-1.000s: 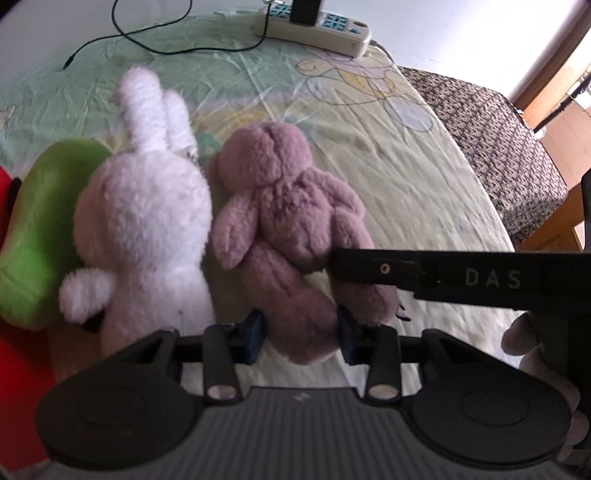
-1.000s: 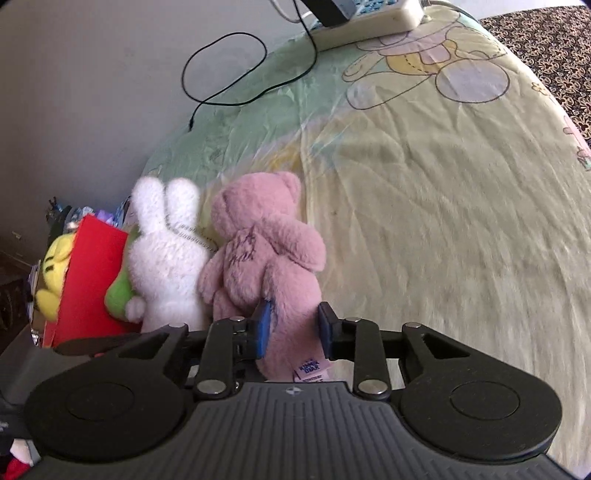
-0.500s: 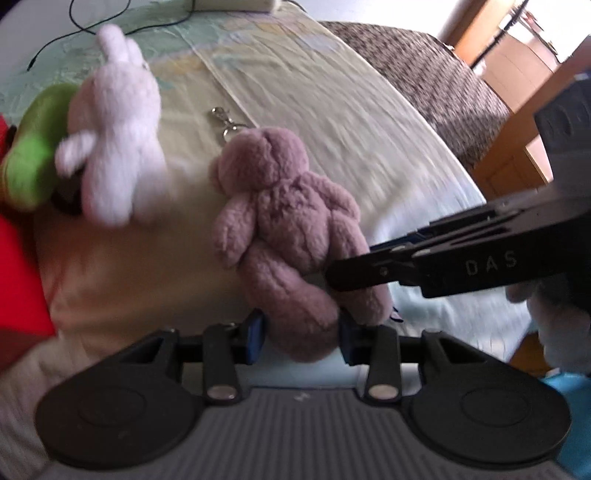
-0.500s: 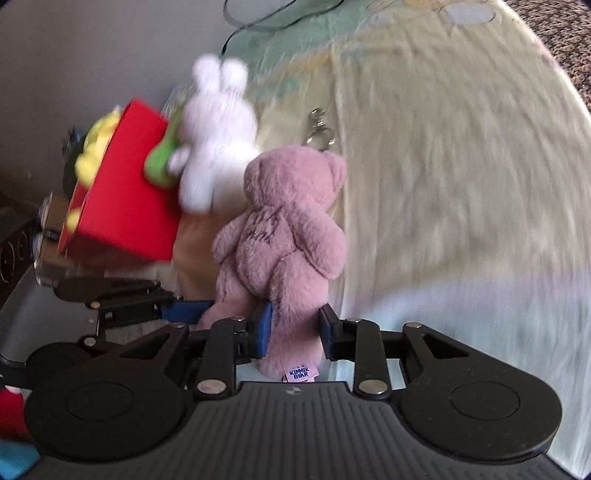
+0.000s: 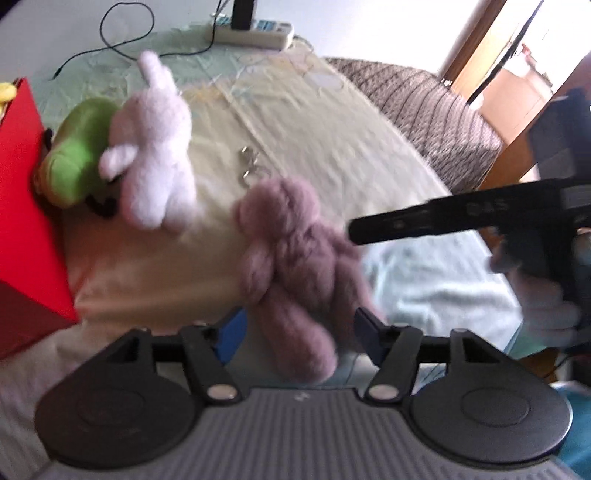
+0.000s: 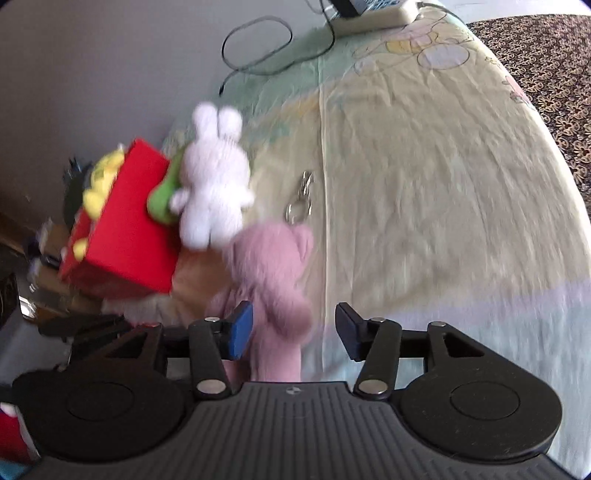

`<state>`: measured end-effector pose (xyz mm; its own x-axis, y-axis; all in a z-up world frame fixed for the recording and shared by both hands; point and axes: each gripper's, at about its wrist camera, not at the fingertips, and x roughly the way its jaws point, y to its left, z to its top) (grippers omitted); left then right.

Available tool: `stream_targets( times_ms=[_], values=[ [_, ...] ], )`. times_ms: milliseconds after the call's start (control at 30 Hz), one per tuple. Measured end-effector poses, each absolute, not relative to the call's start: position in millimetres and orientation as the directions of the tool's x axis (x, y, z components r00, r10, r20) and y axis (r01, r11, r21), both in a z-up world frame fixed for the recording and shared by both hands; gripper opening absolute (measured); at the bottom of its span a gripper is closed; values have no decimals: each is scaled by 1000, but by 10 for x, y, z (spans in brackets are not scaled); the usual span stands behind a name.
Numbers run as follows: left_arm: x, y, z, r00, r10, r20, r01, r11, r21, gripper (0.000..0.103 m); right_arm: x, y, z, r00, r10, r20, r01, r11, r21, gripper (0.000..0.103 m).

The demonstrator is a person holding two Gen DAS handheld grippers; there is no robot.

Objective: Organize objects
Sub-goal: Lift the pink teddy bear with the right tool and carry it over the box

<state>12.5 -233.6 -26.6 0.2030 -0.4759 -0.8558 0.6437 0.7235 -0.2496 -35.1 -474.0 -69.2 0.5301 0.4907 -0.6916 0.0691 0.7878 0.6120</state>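
1. The left gripper [image 5: 301, 328] had its fingers spread, and the jaws had just been opening. A leg of the pink plush bear [image 5: 291, 258] lay between the blue pads without either pad pressing on it.
2. The right gripper [image 6: 293, 328] also had its fingers spread wide, its jaws likewise just opened. The bear's [image 6: 271, 273] lower body sat between the pads, close to the left one; contact there could not be confirmed because of motion blur.
3. In the left wrist view, the right gripper [image 5: 354, 230] entered from 3 o'clock, its dark finger tip ending just beside the bear's arm. A hand [image 5: 546, 306] in a light glove gripped its handle at the right edge.
4. The bear lay at the near edge of the pale yellow-green bedsheet [image 6: 424, 177], head pointing toward 12 o'clock. Its metal key clasp [image 6: 301, 201] rested on the sheet just beyond the head.
5. The white plush rabbit [image 6: 212, 184] lay at 11 o'clock from the bear, apart from it in the left wrist view.
6. A green plush toy [image 5: 79, 151] touched the rabbit on its 9 o'clock side.
7. A red box [image 6: 125, 225] stood at 9 o'clock of the green toy, with yellow plush [image 6: 98, 181] showing at its top.
8. A white power strip [image 5: 255, 33] and a black cable [image 6: 258, 44] lay at 12 o'clock, at the far end of the bed.
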Motion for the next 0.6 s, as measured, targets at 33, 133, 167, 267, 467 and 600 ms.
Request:
stream_targets(
  times_ms=[33, 133, 167, 267, 467, 600],
  values=[
    [141, -2366, -266, 203, -485, -850, 644, 720, -257, 76, -297, -4747, -741, 520, 510, -686, 75, 772, 631, 54],
    [250, -2451, -387, 189, -490, -851, 631, 725, -277, 82, -158, -4689, -878, 487, 548, -680, 76, 749, 659, 53],
    [297, -2469, -421, 177, -486, -856, 620, 730, -286, 82, -128, -4668, -907, 479, 561, -675, 73, 741, 668, 53],
    [360, -2474, -516, 174, -476, -862, 592, 750, -295, 81, -89, -4596, -967, 452, 628, -634, 70, 683, 727, 51],
    [386, -2393, -536, 157, -504, -849, 560, 754, -344, 79, -145, -4393, -883, 449, 616, -647, 24, 715, 699, 43],
    [286, -2302, -416, 166, -522, -837, 577, 739, -347, 77, -235, -4338, -710, 460, 605, -650, -37, 744, 667, 41]
  ],
)
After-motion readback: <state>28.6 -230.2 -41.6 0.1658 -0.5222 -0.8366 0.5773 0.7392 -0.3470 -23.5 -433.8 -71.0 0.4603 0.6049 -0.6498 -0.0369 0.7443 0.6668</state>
